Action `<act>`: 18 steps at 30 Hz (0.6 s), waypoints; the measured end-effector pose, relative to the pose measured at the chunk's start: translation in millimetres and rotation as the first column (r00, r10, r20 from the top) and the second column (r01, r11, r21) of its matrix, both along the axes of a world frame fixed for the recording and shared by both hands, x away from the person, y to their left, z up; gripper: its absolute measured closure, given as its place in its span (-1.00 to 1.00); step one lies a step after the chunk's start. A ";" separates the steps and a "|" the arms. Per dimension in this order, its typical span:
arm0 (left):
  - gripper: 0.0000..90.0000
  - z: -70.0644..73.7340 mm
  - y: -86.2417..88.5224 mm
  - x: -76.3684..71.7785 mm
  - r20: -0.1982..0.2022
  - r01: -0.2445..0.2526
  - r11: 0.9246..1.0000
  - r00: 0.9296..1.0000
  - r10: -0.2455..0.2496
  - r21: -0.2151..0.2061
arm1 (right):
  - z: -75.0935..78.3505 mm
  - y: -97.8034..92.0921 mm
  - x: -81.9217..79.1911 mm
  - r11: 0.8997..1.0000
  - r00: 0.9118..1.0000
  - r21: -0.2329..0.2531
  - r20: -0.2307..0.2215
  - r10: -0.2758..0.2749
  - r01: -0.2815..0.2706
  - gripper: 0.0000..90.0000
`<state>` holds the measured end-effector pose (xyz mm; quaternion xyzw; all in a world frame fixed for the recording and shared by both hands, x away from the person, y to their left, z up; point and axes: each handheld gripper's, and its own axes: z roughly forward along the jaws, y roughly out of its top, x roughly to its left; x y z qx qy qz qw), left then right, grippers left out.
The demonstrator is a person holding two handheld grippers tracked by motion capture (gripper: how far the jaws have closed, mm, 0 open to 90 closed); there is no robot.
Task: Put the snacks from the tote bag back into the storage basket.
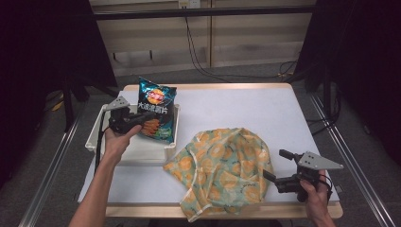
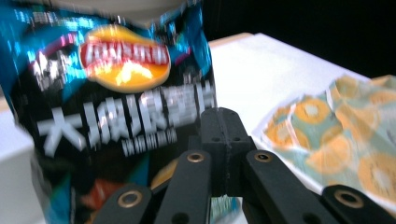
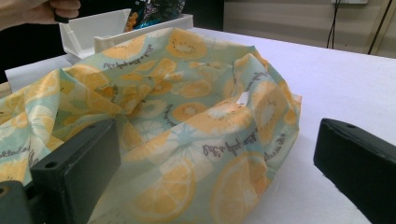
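Apparently a bagging step: chip bag clenched by left hand-held gripper above white bin; right hand-held gripper released beside fruit-print bag, whose mouth needs opening.

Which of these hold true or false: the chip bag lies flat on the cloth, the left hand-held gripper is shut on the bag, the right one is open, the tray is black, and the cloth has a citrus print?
1. The chip bag lies flat on the cloth. False: it stands upright in the tray.
2. The left hand-held gripper is shut on the bag. True.
3. The right hand-held gripper is open. True.
4. The tray is black. False: it is white.
5. The cloth has a citrus print. True.
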<state>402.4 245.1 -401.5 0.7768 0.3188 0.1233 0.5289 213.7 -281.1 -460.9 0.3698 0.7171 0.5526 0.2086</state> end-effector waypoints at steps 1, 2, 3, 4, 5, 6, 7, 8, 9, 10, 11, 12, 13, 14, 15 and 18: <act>1.00 -3.7 1.0 -2.0 -0.006 -0.001 1.000 1.000 0.001 0.009 | 0.0 0.0 -0.1 1.000 1.000 -0.001 0.000 0.001 -0.001 -0.99; 1.00 -7.7 1.8 -3.7 -0.011 0.003 1.000 1.000 -0.003 0.016 | -0.1 -0.1 0.0 1.000 1.000 -0.001 0.001 -0.001 0.001 -0.99; 1.00 -11.5 2.1 -5.4 -0.018 0.010 1.000 1.000 -0.010 0.019 | -0.3 -0.1 0.3 1.000 1.000 -0.002 0.001 -0.001 0.001 -0.99; 1.00 -14.9 2.3 -6.4 -0.025 0.018 0.999 1.000 -0.017 0.026 | -0.4 0.2 0.4 1.000 1.000 -0.002 0.002 -0.002 0.002 -0.99; 1.00 -17.9 2.2 -7.6 -0.030 0.016 0.999 0.999 -0.015 0.033 | -0.6 0.5 0.5 1.000 1.000 -0.001 0.002 -0.004 0.004 -0.99; 1.00 -20.8 2.2 -8.3 -0.034 0.016 0.999 0.999 -0.014 0.037 | -0.5 0.6 0.2 1.000 1.000 0.000 -0.003 -0.002 0.002 -0.99; 1.00 -24.0 1.9 -8.7 -0.040 0.019 0.999 0.999 -0.017 0.039 | -0.6 0.8 0.4 1.000 1.000 -0.002 0.001 -0.001 0.001 -0.99; 1.00 -27.1 1.3 -9.4 -0.047 0.021 0.999 0.999 -0.019 0.048 | -0.7 1.0 0.3 1.000 1.000 -0.001 -0.001 0.000 0.000 -0.99; 1.00 -30.5 0.7 -9.8 -0.054 0.026 0.998 0.998 -0.023 0.060 | -0.6 0.9 0.3 1.000 1.000 -0.001 0.000 -0.001 0.001 -0.99; 1.00 -34.3 -0.2 -10.0 -0.061 0.025 0.997 0.998 -0.021 0.071 | -0.6 0.9 0.3 1.000 1.000 -0.002 0.002 0.000 0.000 -0.99; 1.00 -37.5 -1.0 -10.0 -0.068 0.029 0.995 0.997 -0.023 0.091 | -0.5 0.8 0.1 1.000 1.000 -0.001 0.000 -0.001 0.001 -0.99; 1.00 -40.6 -2.3 -9.9 -0.075 0.030 0.994 0.997 -0.022 0.107 | -0.6 0.6 0.1 1.000 1.000 -0.001 -0.001 -0.003 0.003 -0.99; 1.00 -43.7 -4.3 -10.1 -0.083 0.034 0.992 0.996 -0.024 0.125 | -0.8 0.6 0.2 1.000 1.000 0.000 -0.004 -0.003 0.003 -0.99; 1.00 -47.7 -6.8 -9.7 -0.095 0.046 0.990 0.995 -0.034 0.134 | -1.1 0.4 0.6 1.000 1.000 -0.004 -0.003 0.002 -0.002 -0.99; 1.00 -49.7 -8.9 -10.0 -0.099 0.046 0.988 0.995 -0.032 0.147 | -1.2 0.7 0.7 1.000 1.000 -0.004 -0.002 0.002 -0.002 -0.99; 1.00 -56.2 -15.3 -7.7 -0.115 0.049 0.978 0.993 -0.026 0.202 | -1.0 0.8 0.6 1.000 1.000 -0.004 -0.001 0.003 -0.003 -0.99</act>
